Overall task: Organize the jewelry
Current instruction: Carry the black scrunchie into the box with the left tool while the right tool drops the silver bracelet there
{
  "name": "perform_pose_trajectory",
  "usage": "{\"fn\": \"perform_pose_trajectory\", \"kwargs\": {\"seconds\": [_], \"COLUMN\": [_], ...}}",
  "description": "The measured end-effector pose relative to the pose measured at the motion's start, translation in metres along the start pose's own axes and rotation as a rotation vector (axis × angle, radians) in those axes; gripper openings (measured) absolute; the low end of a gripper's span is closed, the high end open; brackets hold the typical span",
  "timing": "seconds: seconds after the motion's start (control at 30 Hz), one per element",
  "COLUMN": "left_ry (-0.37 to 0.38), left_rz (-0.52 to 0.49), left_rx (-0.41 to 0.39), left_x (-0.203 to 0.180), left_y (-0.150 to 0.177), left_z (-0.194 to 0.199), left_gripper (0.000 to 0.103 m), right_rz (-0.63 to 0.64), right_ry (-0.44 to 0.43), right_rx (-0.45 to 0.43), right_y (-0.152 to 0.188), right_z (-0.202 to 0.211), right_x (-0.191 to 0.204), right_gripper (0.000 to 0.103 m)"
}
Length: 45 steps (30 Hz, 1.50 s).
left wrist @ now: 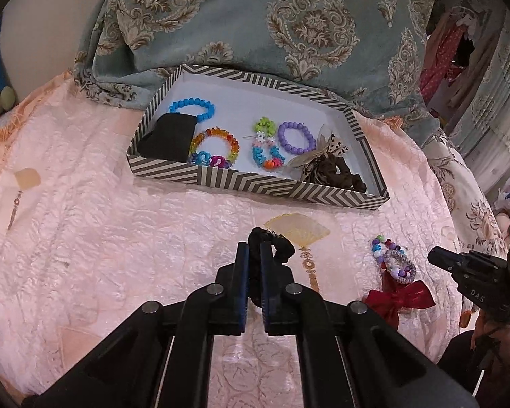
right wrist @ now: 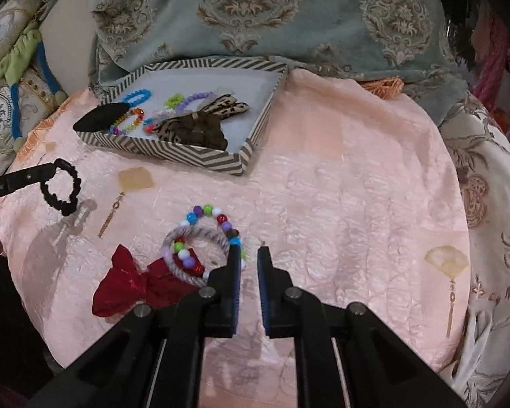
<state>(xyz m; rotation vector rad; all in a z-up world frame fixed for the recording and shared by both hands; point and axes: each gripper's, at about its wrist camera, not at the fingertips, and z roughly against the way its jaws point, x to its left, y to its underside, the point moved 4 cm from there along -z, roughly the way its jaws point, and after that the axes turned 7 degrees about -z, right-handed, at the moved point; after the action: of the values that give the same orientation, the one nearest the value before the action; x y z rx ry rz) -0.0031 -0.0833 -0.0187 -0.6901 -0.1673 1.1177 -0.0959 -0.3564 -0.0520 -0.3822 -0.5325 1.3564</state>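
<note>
My left gripper is shut on a black scrunchie and holds it above the pink cloth; the scrunchie also shows in the right wrist view. The striped tray lies beyond it, holding a blue bracelet, an orange bracelet, a purple bracelet, a black pouch and a brown bow. My right gripper is open and empty, its left finger beside a multicolour bead bracelet, a lilac twisted hair tie and a red bow.
The pink cloth covers the surface. A teal patterned blanket rises behind the tray. A floral cover drops off at the right. The right gripper also shows in the left wrist view.
</note>
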Motion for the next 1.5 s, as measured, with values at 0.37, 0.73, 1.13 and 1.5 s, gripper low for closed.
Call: {"fn": "perform_pose_trajectory", "kwargs": {"seconds": [0.37, 0.73, 1.13, 1.5], "left_ry": [-0.011, -0.002, -0.035, -0.107], "left_rz": [-0.021, -0.005, -0.041, -0.098], "left_rx": [-0.008, -0.041, -0.078, -0.088], "left_x": [-0.004, -0.002, 0.001, 0.006], "left_y": [-0.002, -0.011, -0.06, -0.119], "left_z": [0.005, 0.017, 0.02, -0.022], "left_gripper": [0.0, 0.0, 0.0, 0.0], "right_rz": [-0.025, -0.097, -0.101, -0.106], "right_ry": [-0.053, -0.219, -0.242, -0.186], "right_rx": [0.115, -0.038, -0.126, -0.123], "right_y": [0.012, -0.013, -0.07, -0.134], "right_z": [-0.039, 0.025, 0.021, -0.034], "right_x": [0.004, 0.003, 0.033, 0.042], "right_gripper": [0.014, 0.008, 0.008, 0.008]}}
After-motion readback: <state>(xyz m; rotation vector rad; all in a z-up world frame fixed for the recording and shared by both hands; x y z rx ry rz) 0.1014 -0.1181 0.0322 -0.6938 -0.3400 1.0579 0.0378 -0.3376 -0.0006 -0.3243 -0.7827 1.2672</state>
